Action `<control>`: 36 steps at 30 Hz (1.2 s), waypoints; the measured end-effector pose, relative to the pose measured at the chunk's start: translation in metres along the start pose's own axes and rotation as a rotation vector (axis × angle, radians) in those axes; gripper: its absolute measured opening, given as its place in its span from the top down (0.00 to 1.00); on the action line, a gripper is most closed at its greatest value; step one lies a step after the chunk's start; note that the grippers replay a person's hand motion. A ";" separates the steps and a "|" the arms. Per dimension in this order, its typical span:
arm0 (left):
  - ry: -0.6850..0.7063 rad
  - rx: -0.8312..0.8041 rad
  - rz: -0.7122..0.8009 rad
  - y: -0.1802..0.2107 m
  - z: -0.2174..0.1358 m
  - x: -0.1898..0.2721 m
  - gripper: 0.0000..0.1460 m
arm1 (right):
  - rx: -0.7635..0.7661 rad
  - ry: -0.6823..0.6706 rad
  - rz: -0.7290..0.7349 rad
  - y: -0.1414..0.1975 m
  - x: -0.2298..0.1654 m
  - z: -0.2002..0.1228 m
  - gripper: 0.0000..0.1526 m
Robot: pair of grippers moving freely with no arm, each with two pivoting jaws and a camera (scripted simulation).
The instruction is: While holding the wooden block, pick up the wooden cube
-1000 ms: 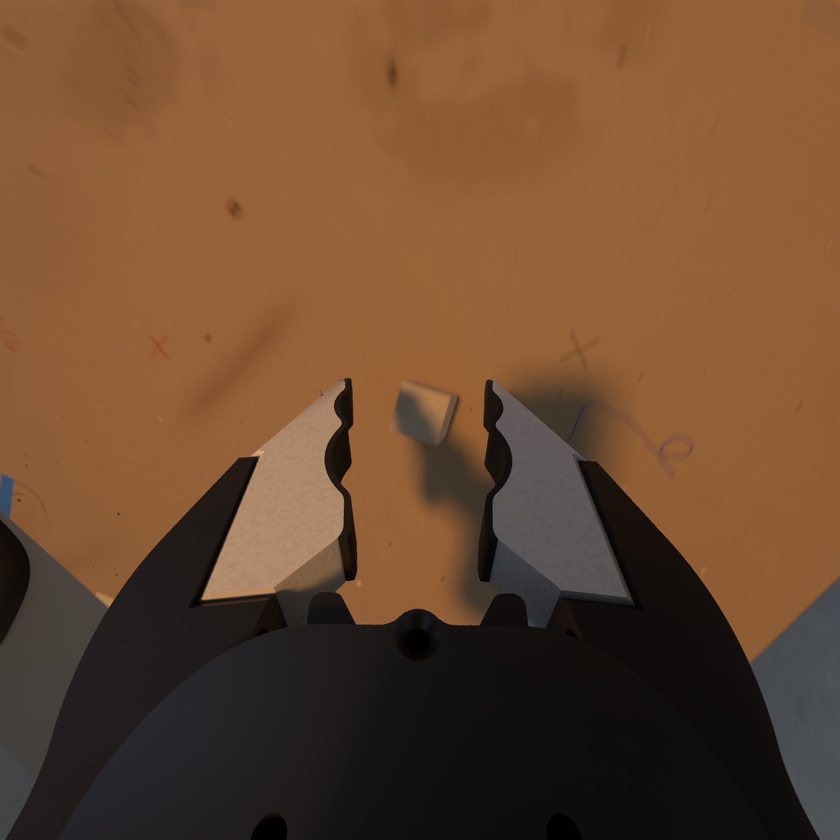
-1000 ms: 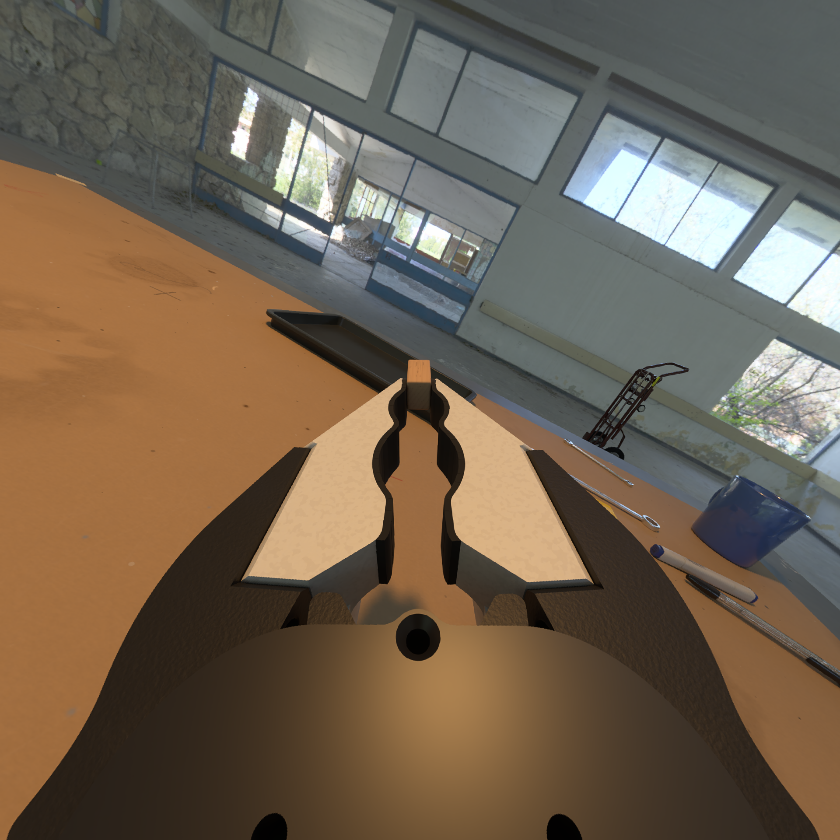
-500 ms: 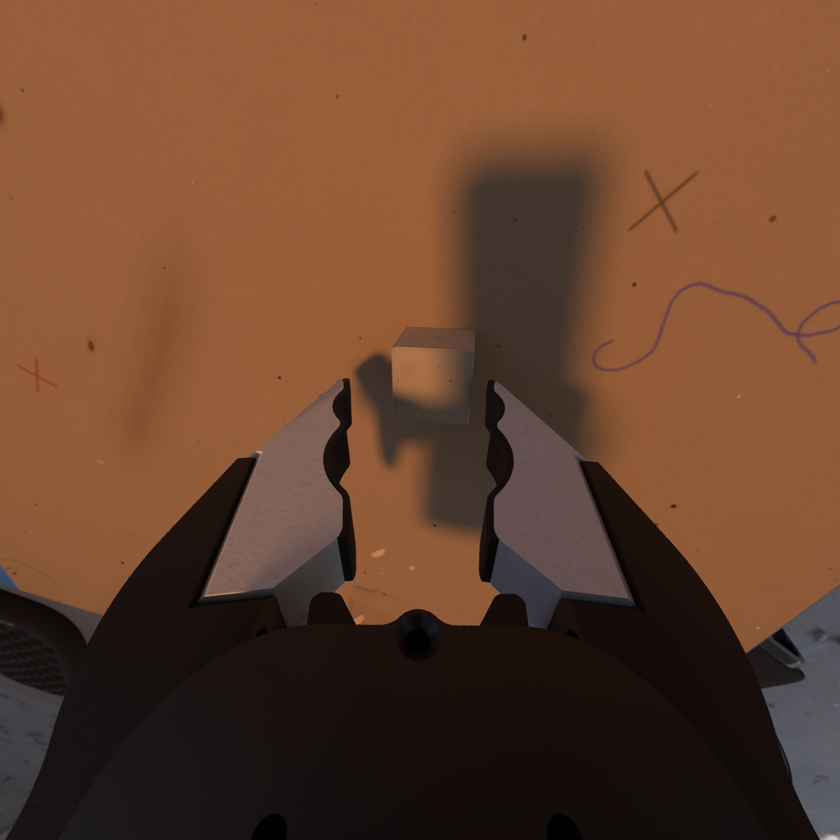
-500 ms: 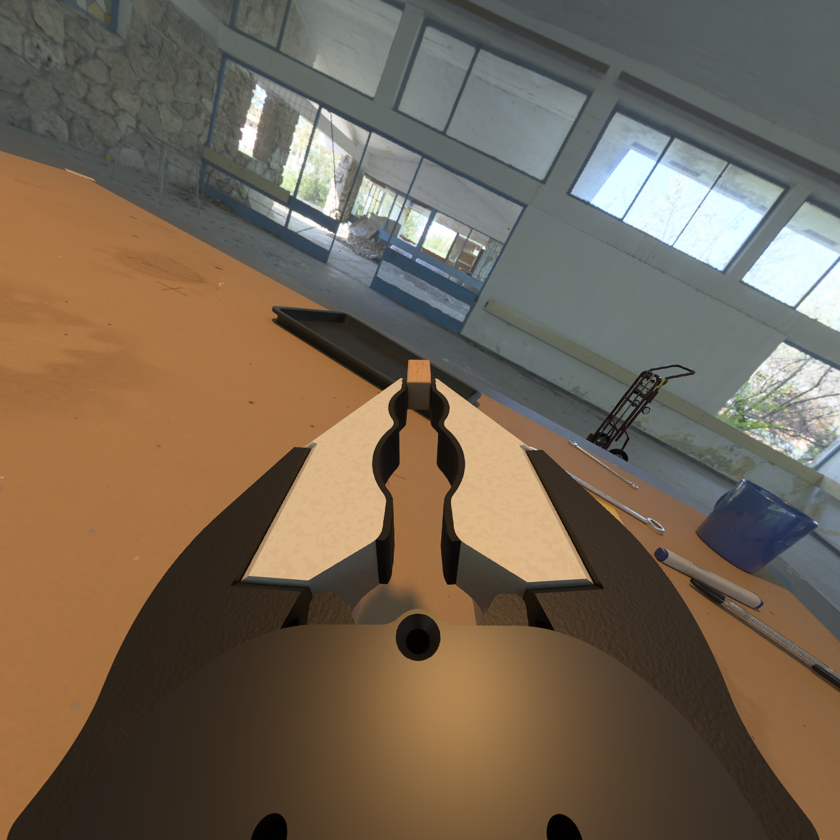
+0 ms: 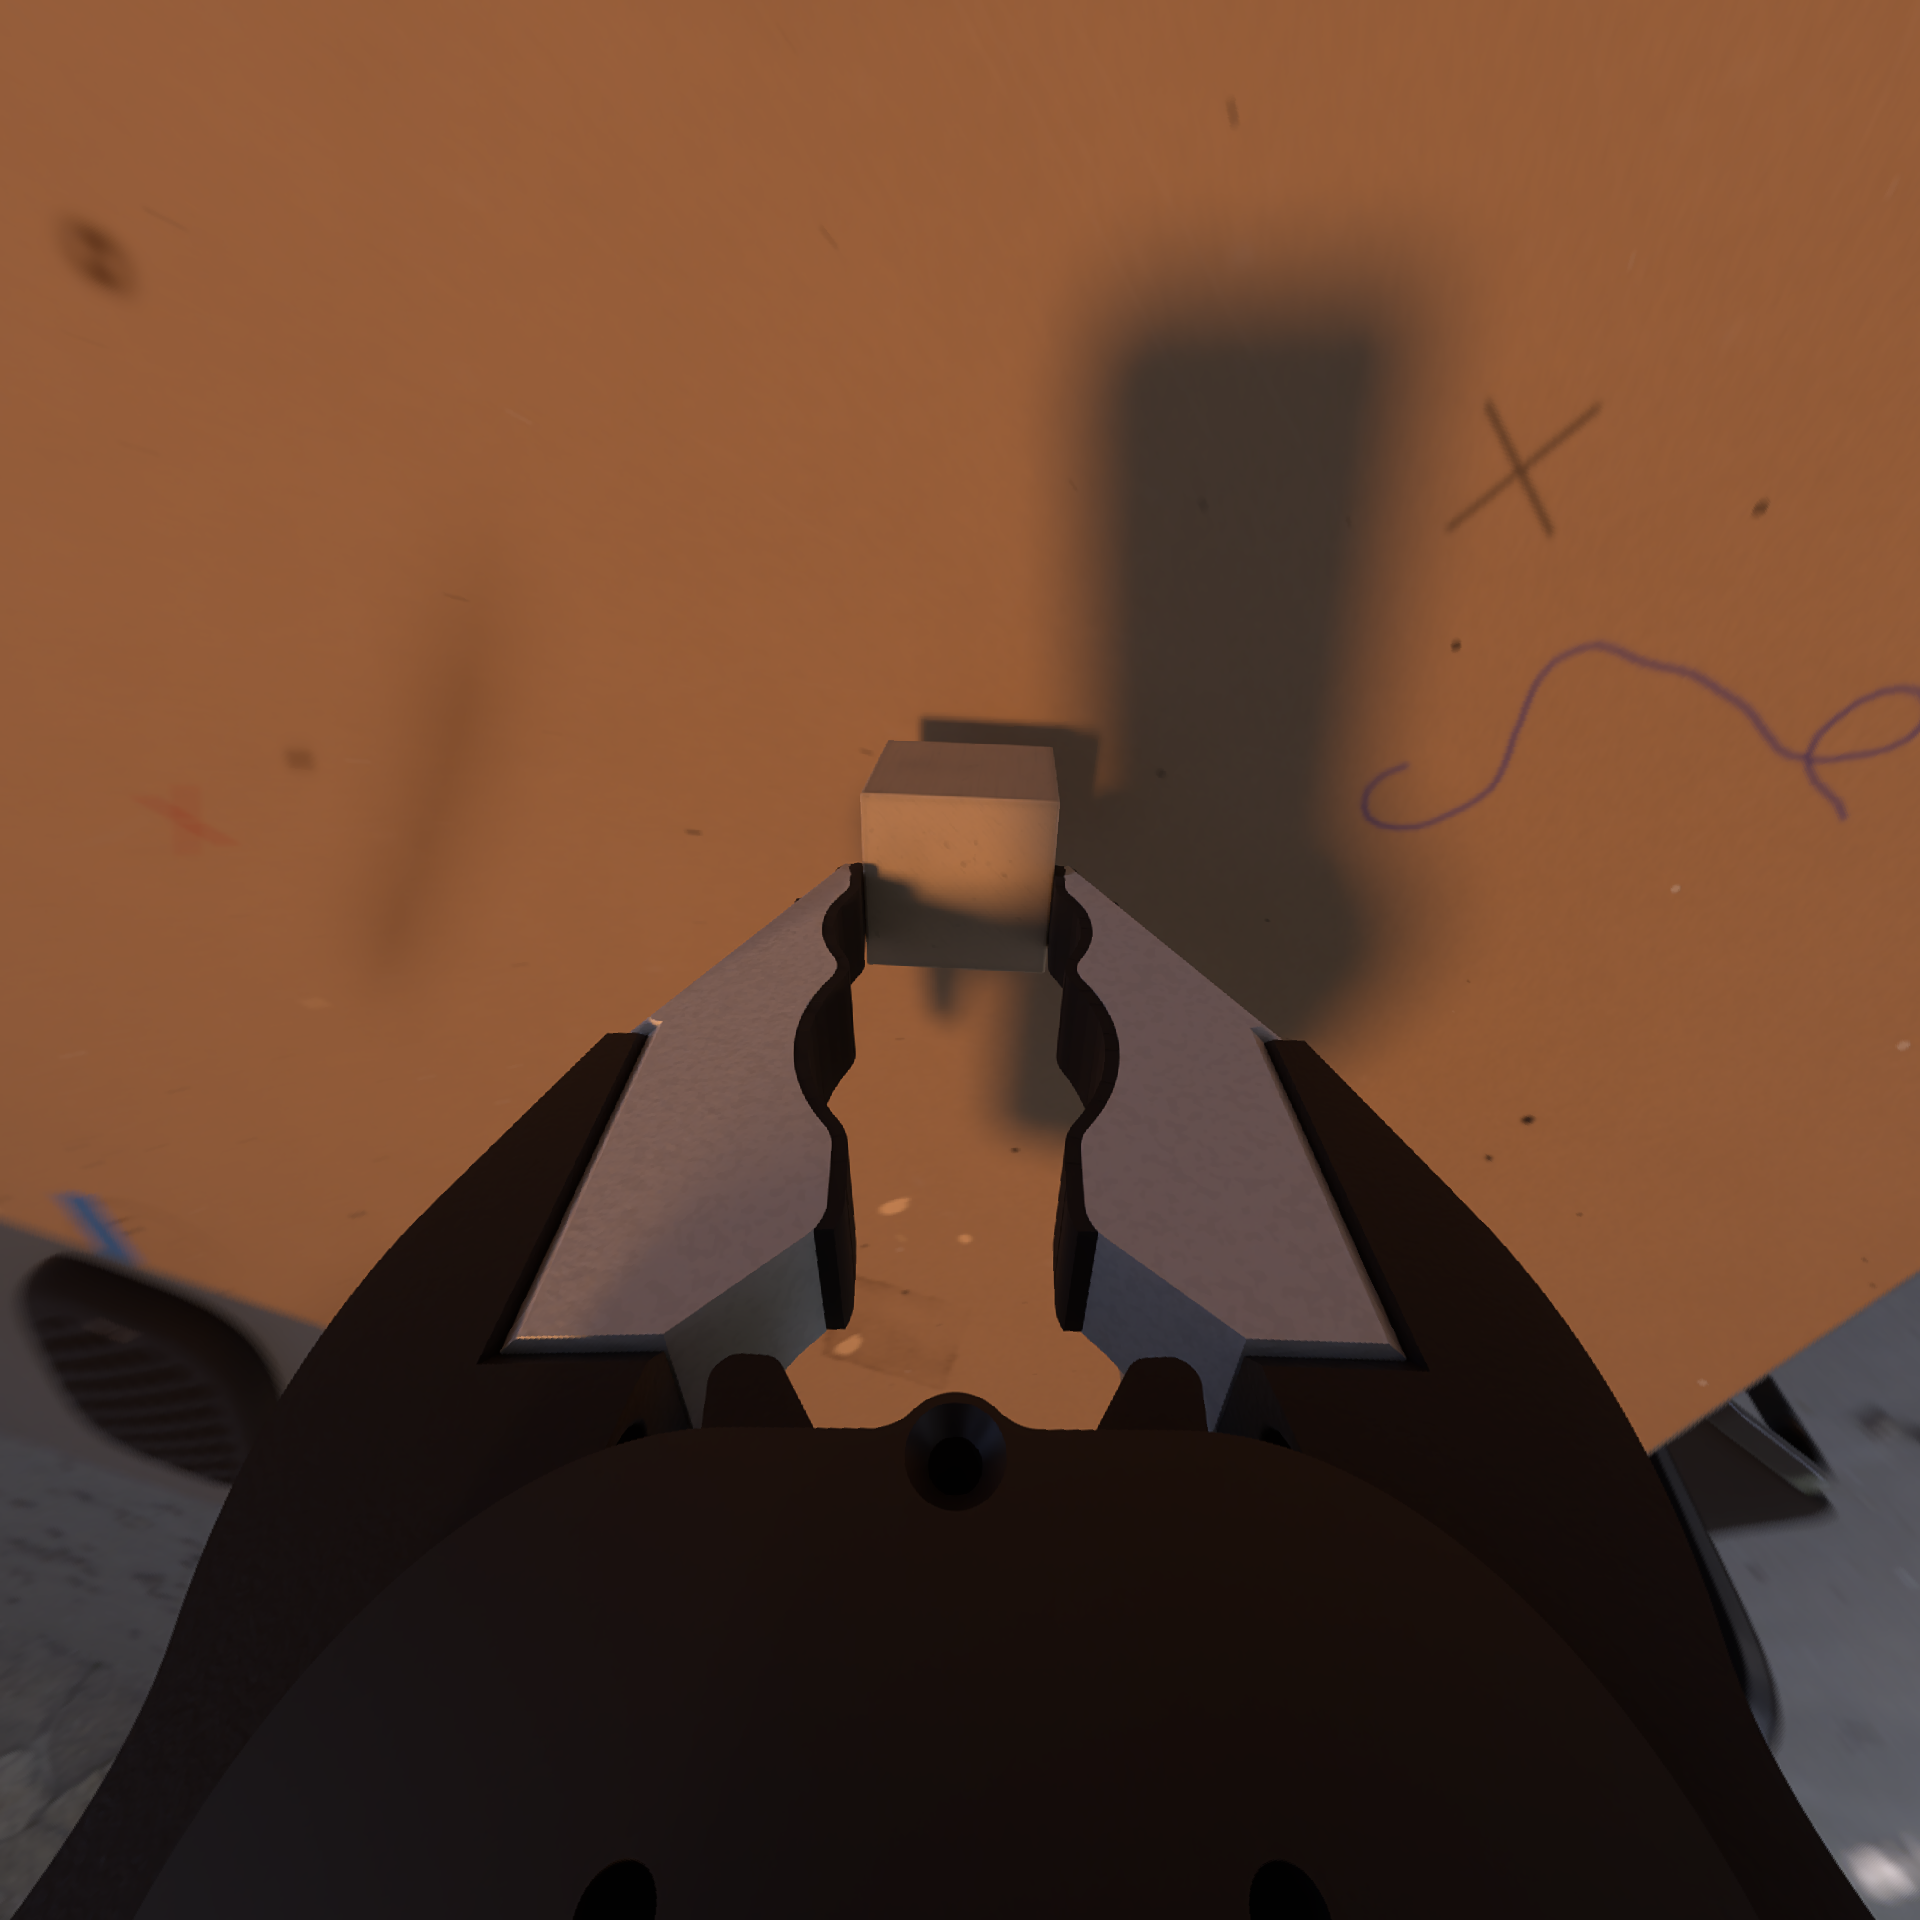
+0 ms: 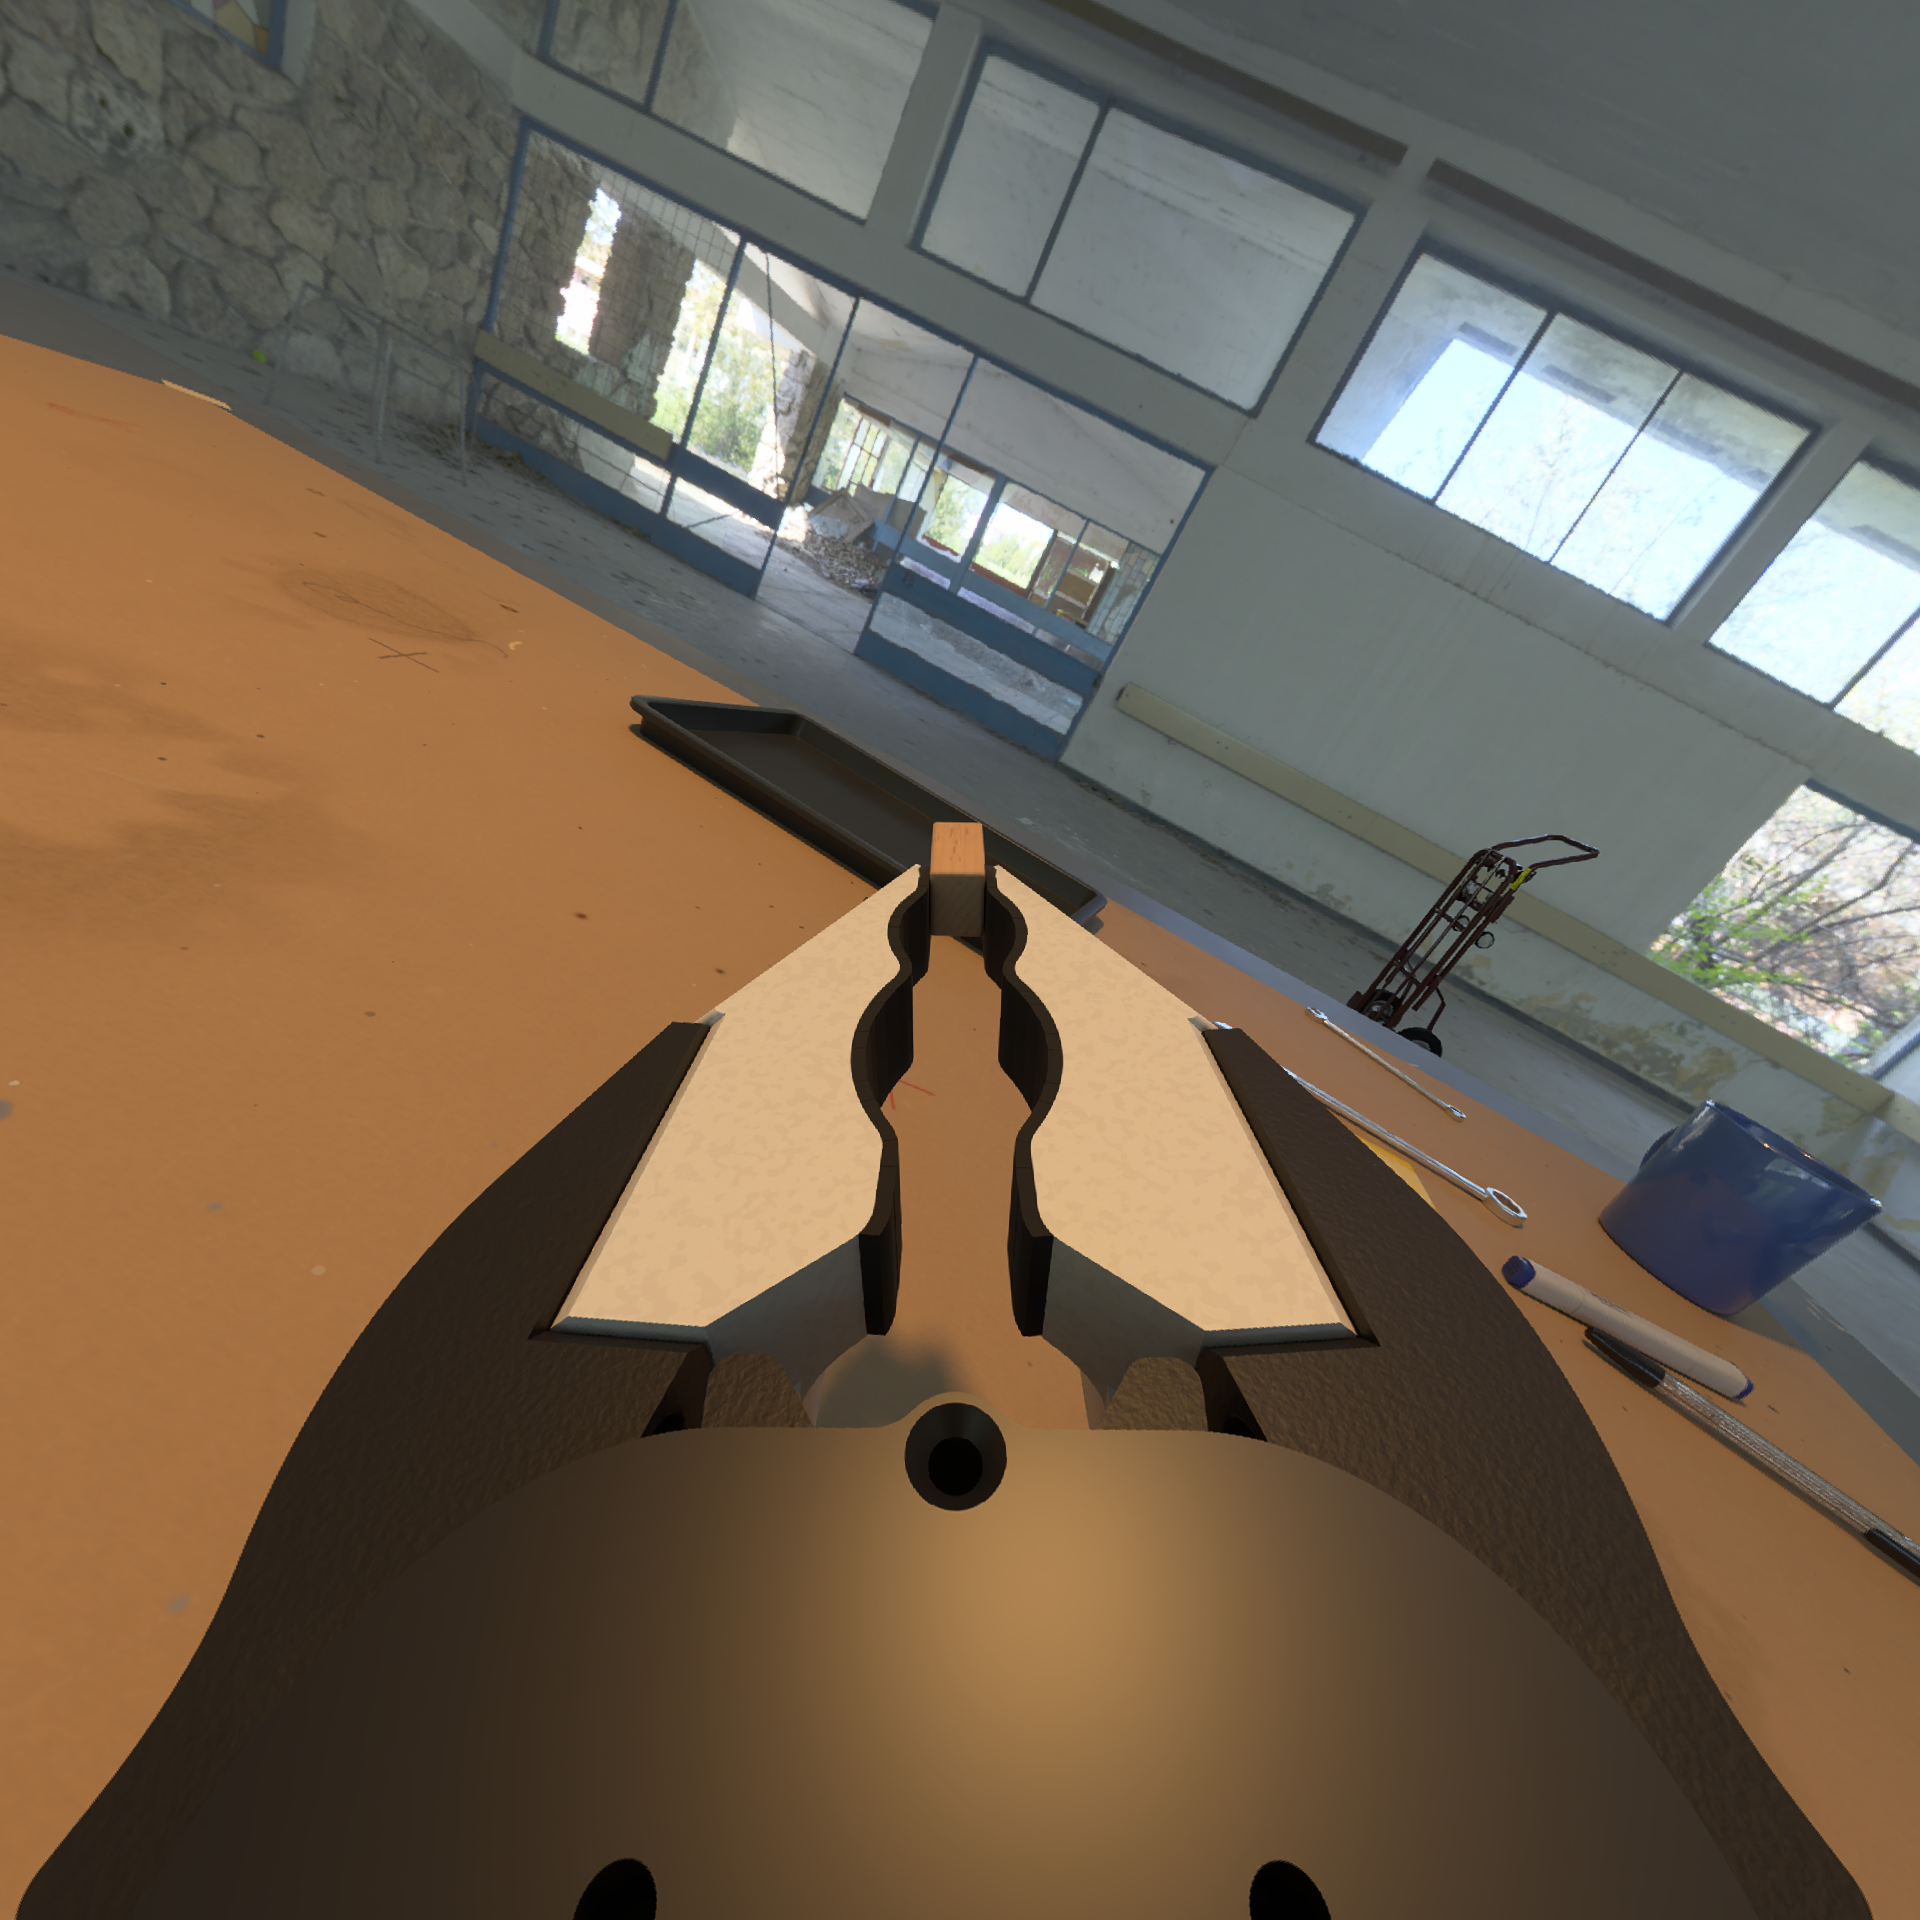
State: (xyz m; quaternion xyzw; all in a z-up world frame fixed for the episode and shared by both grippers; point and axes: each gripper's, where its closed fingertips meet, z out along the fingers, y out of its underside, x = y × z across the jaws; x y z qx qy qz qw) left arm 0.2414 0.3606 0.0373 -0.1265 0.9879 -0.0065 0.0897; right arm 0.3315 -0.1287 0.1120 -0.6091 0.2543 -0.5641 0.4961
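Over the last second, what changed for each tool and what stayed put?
The left tool came down over the cube and shut on it; a second ago it was open with the cube loose on the table. The right tool stayed shut on the block, barely shifting.

No readable text, only hand-drawn marks on the orange table (image 5: 623, 468): dark cross (image 5: 1522, 470), faint red cross (image 5: 187, 818), purple scribble (image 5: 1621, 732)
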 end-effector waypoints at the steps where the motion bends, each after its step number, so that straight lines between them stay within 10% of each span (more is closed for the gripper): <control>1: -0.040 0.024 0.000 -0.006 -0.011 -0.006 0.76 | 0.000 0.001 0.002 0.000 0.000 0.000 0.95; 13: -0.229 0.241 0.325 -0.188 -0.133 -0.015 0.76 | 0.007 -0.011 0.003 -0.001 -0.002 0.000 0.95; 24: -0.002 0.297 0.660 -0.350 -0.035 0.051 0.76 | 0.015 -0.018 0.025 -0.002 -0.001 0.000 0.95; 36: 0.097 0.136 0.822 -0.373 0.022 0.075 0.76 | 0.023 -0.026 0.056 -0.002 0.000 0.001 0.95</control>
